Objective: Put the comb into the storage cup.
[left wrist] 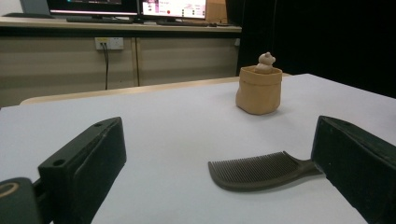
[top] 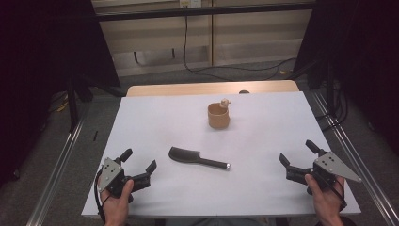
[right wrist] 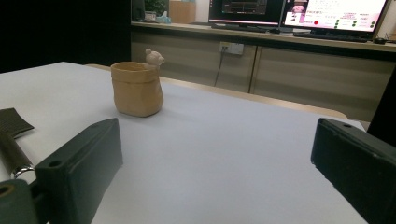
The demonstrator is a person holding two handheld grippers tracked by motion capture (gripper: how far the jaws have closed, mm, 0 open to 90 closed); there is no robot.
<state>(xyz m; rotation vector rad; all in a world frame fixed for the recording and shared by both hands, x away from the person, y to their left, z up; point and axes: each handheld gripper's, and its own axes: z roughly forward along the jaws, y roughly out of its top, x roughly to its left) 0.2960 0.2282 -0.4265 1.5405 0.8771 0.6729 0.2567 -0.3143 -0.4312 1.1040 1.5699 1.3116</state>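
Note:
A dark comb (top: 197,158) lies flat near the middle of the white table (top: 263,197), its handle pointing right. Behind it stands a tan cup (top: 219,116) with a small bear figure (top: 225,101) on its rim. My left gripper (top: 139,160) rests at the front left, open and empty, left of the comb. My right gripper (top: 297,152) rests at the front right, open and empty. In the left gripper view the comb (left wrist: 259,171) lies between the jaws, the cup (left wrist: 258,90) farther off. In the right gripper view the cup (right wrist: 137,89) stands ahead left and the comb's handle (right wrist: 14,154) shows at the left edge.
The table's wooden far edge (top: 211,88) shows behind the white top. Metal rails (top: 61,160) run along both sides on the floor. Cables (top: 226,69) lie on the floor beyond. A cabinet with monitors (right wrist: 299,14) stands across the room.

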